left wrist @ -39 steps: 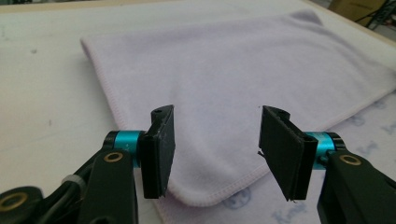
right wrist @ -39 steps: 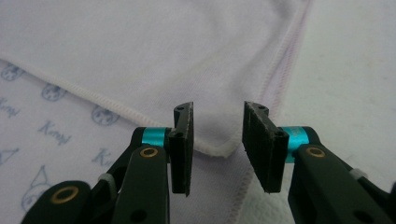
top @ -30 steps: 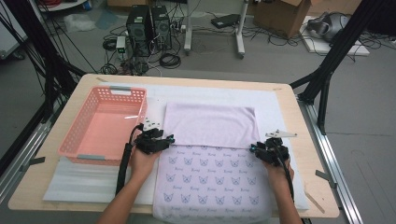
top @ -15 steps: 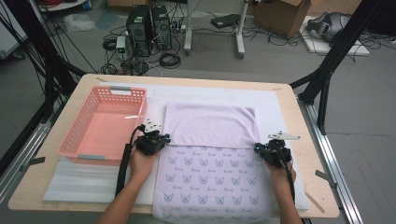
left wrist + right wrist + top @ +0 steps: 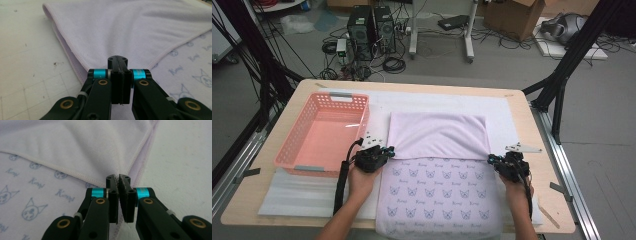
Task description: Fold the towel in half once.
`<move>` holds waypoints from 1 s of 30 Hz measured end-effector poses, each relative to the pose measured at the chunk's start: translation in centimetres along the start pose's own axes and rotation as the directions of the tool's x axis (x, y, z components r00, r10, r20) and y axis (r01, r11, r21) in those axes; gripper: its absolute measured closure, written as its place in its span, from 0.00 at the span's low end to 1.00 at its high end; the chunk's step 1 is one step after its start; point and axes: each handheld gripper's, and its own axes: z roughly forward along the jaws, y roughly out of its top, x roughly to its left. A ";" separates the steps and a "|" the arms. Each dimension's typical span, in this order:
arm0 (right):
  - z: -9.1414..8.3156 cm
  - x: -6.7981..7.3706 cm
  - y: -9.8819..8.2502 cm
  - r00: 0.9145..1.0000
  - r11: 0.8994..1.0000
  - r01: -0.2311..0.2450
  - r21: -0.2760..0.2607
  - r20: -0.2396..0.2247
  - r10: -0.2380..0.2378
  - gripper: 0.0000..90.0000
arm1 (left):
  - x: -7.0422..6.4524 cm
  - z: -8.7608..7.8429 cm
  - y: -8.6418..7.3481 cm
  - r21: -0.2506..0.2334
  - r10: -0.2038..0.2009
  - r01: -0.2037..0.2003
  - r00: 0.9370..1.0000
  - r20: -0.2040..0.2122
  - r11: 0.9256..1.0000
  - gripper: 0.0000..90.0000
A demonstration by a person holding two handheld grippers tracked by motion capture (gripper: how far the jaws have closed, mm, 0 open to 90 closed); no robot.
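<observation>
Lilac towel [image 5: 439, 135] — both tongs [image 5: 117, 65] [image 5: 118, 182] pinch its folded corners.

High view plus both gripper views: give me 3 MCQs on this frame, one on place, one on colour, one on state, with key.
1. Where does the basket stand relative to the towel?
A. To its left
B. To its right
C. On top of it

2. What colour is the basket?
A. Blue
B. Pink
C. Green

3. How do the jaws of the left gripper and right gripper stand?
A. Both wide open above the table
B. Left shut, right wide open
C. Both closed at the corners of the folded-over part of the towel

Key:
1. A, the high view shows the basket at the table's left, beside the towel.
2. B, its walls and floor are pink.
3. C, each gripper view shows the jaws pressed together with the stitched towel edge running into them.
</observation>
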 end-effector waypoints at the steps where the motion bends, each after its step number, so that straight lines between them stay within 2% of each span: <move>1: -0.2 0.0 0.0 1.000 1.000 0.007 -0.002 -0.002 -0.007 0.96 | 0.0 -0.2 0.0 -0.004 0.000 0.000 1.000 0.008 1.000 1.00; 4: -0.9 0.2 0.0 1.000 1.000 0.017 -0.011 -0.002 -0.017 0.96 | -0.4 -1.1 0.0 -0.028 -0.007 0.008 1.000 0.031 1.000 1.00; 8: -2.3 0.6 -0.3 1.000 1.000 0.016 -0.022 -0.006 -0.016 0.96 | -1.1 -2.6 -0.6 -0.032 0.024 -0.022 0.998 0.064 0.999 1.00; 10: -3.1 0.9 -0.9 1.000 1.000 0.027 -0.015 -0.008 -0.027 0.96 | -1.3 -3.3 -1.1 -0.032 0.032 -0.029 0.997 0.075 0.999 1.00; 15: -4.9 1.7 -2.6 0.999 0.999 0.033 0.013 -0.019 -0.033 0.96 | -1.9 -4.7 -2.3 -0.046 0.021 -0.015 0.993 0.119 0.999 1.00; 18: -5.7 2.1 -3.4 0.999 0.999 0.043 0.019 -0.019 -0.042 0.96 | -2.2 -5.3 -2.5 -0.048 0.024 -0.018 0.991 0.130 0.999 1.00; 23: -6.4 2.5 -4.2 0.999 0.999 0.039 0.025 -0.029 -0.039 0.96 | -2.7 -6.4 -3.2 -0.050 0.008 -0.001 0.989 0.149 0.999 1.00; 30: -6.9 2.9 -4.9 0.999 0.999 0.038 0.029 -0.030 -0.037 0.96 | -3.4 -7.9 -4.0 -0.049 0.011 -0.002 0.986 0.169 0.999 1.00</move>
